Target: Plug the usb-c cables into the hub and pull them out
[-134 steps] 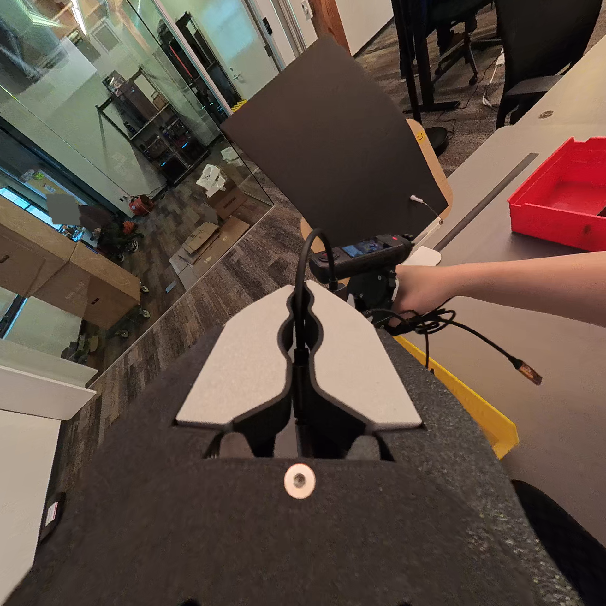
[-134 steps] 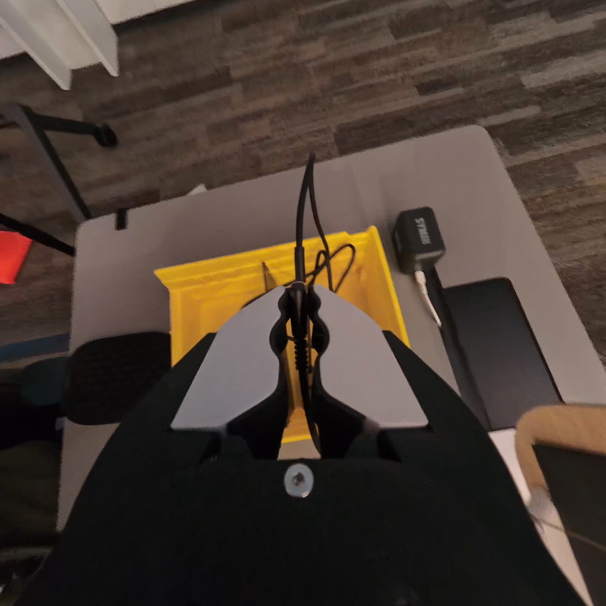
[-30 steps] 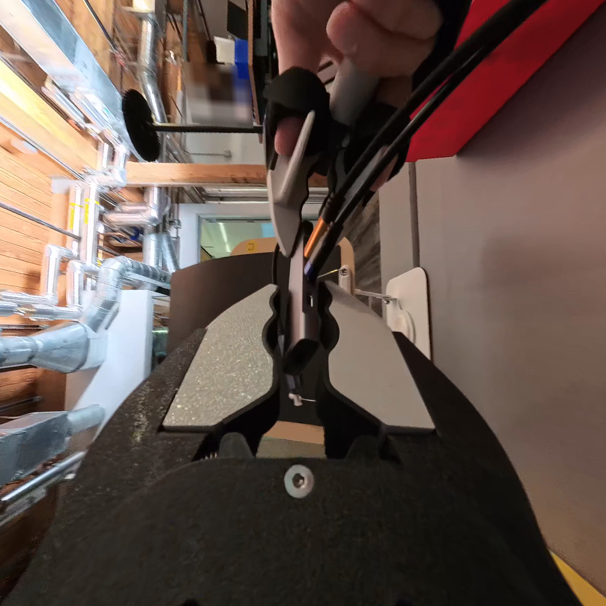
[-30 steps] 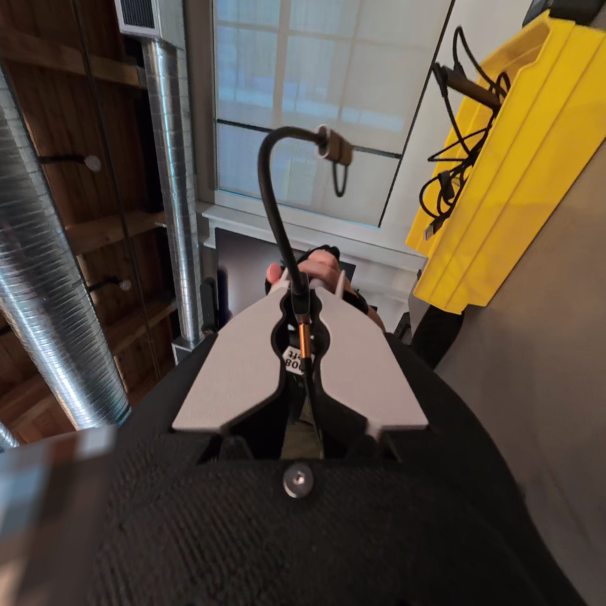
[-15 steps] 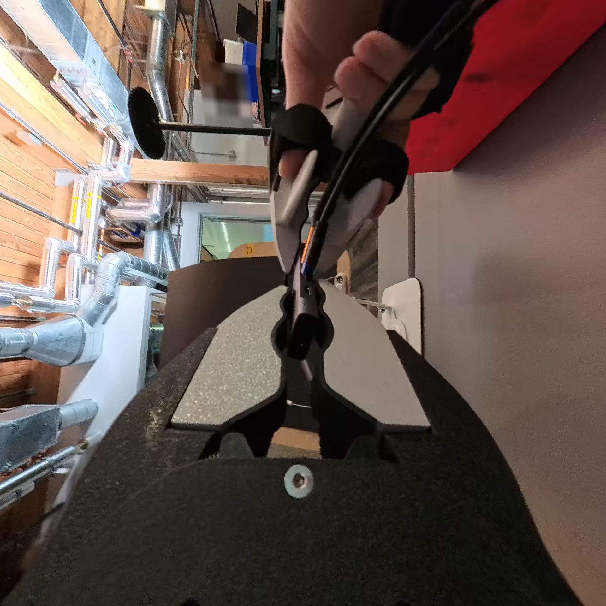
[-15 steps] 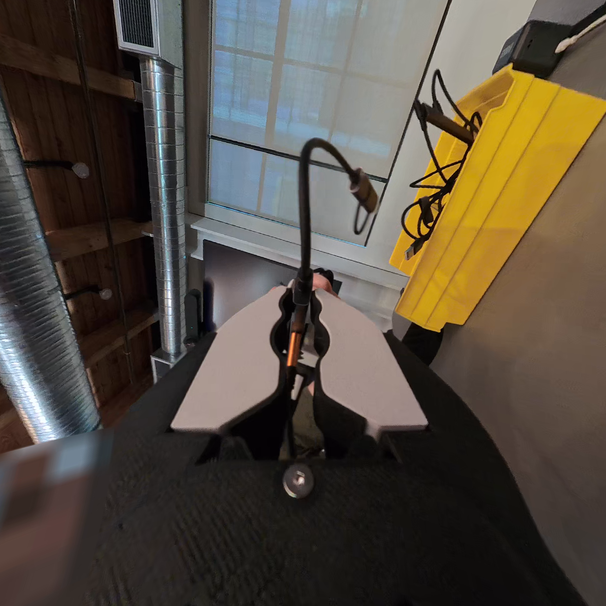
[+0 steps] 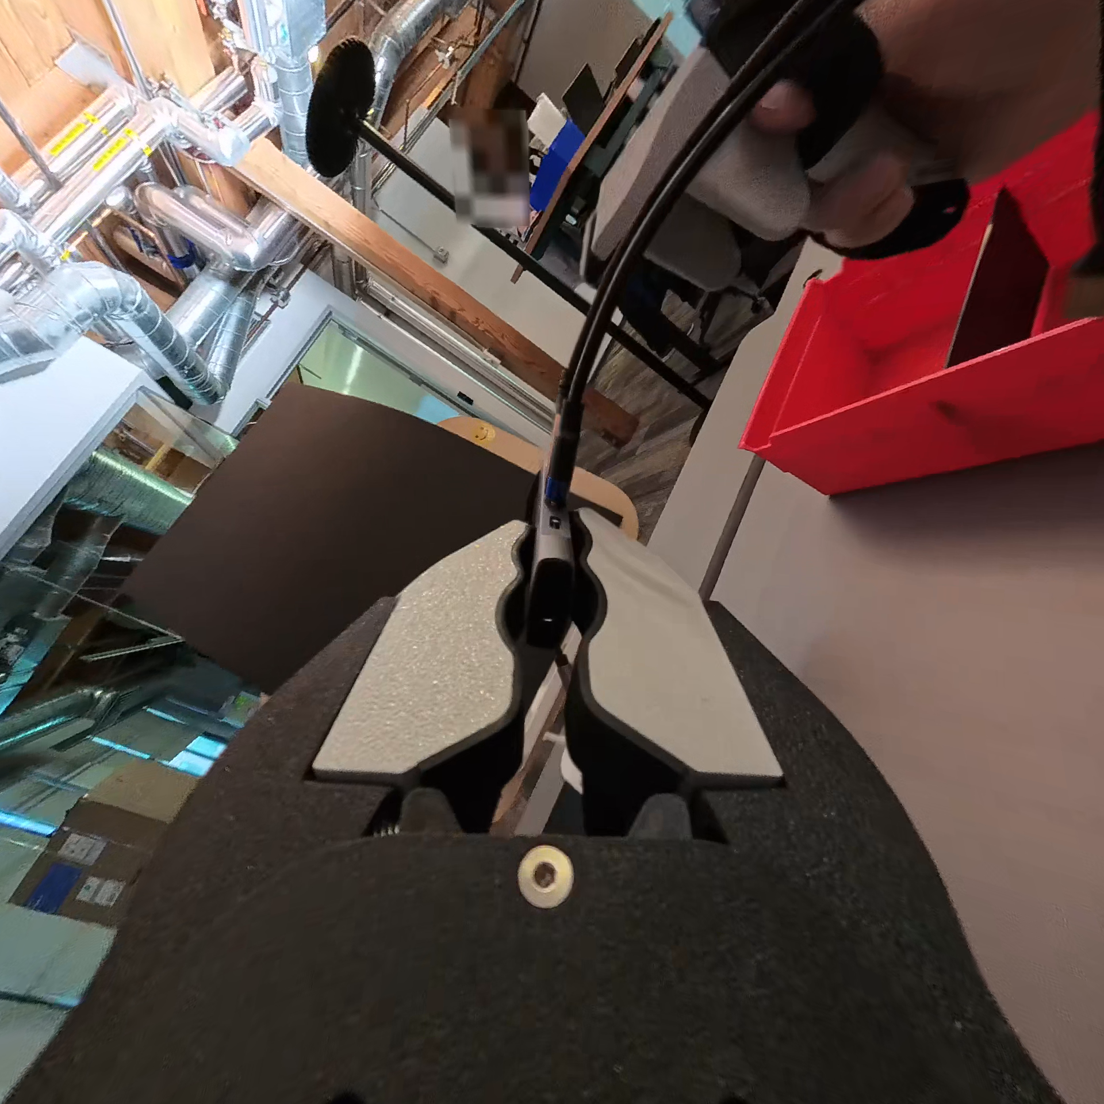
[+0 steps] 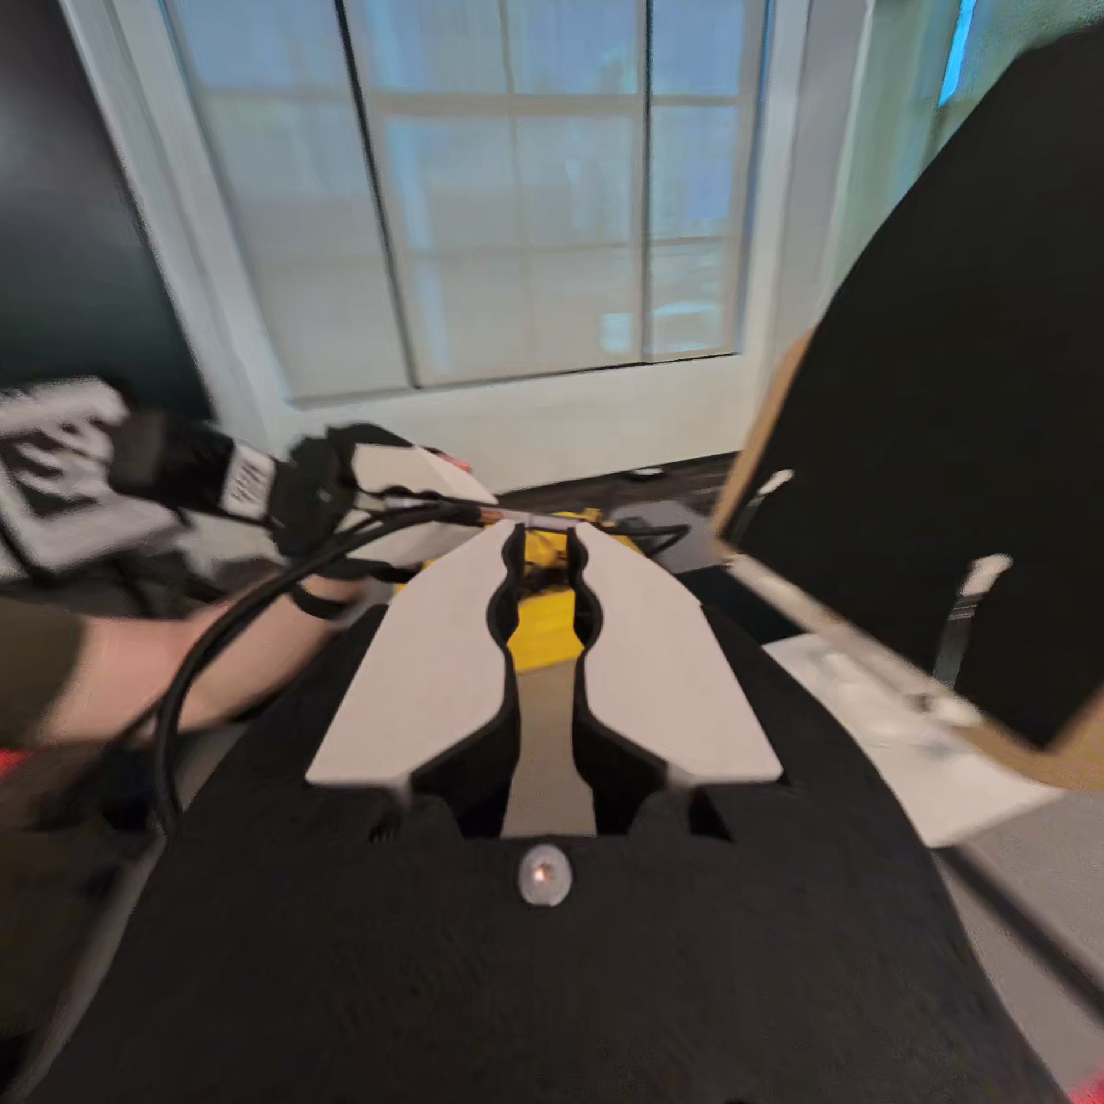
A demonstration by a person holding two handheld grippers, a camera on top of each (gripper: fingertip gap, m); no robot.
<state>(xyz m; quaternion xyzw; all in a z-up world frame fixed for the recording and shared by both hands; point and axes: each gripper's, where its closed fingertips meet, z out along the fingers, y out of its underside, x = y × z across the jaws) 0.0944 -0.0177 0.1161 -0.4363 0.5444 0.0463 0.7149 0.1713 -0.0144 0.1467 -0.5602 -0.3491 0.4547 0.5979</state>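
Grey hub [image 7: 552, 558], its markings too small to read, sits clamped in your left hand-held gripper [image 7: 551, 529] with a black cable [image 7: 603, 287] plugged in, while your right hand-held gripper [image 8: 545, 529] stands narrowly open, holding nothing, above the yellow bin [image 8: 546, 633].

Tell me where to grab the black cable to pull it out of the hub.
Grip the stiff plug just above its blue ring, not the bowed cable. The plug sticks straight out of the far end of the hub, past the left gripper that clamps the hub. Come from beyond that end, in line with the hub, so the pull likely stays straight.
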